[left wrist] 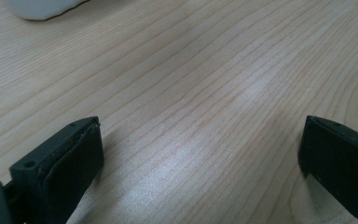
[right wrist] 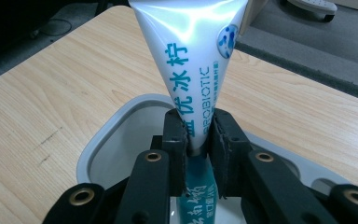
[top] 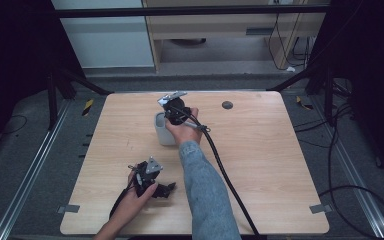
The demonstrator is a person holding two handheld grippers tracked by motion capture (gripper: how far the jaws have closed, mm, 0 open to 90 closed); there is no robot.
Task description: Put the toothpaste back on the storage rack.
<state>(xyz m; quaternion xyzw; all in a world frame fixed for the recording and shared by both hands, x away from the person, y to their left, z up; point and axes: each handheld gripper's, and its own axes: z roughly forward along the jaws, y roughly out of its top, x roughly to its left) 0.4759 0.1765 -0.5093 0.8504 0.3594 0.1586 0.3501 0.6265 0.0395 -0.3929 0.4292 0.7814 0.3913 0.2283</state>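
Note:
A white and teal toothpaste tube (right wrist: 191, 70) stands upright in my right gripper (right wrist: 197, 135), whose jaws are shut on its middle. Its lower end hangs over the open mouth of a grey-white cup (right wrist: 121, 135). From above, the right gripper (top: 175, 111) is over that cup (top: 161, 131) at the table's middle back, and the tube's flat end (top: 172, 96) sticks out past it. My left gripper (left wrist: 200, 154) is open above bare wood, nothing between its jaws. It lies low near the front left of the table (top: 152, 181).
The wooden table (top: 260, 165) has a small dark round disc (top: 227, 105) at the back right. The right gripper's black cable (top: 225, 175) runs down across the table to the front edge. The cup's base (left wrist: 42, 8) shows at the top left of the left gripper view.

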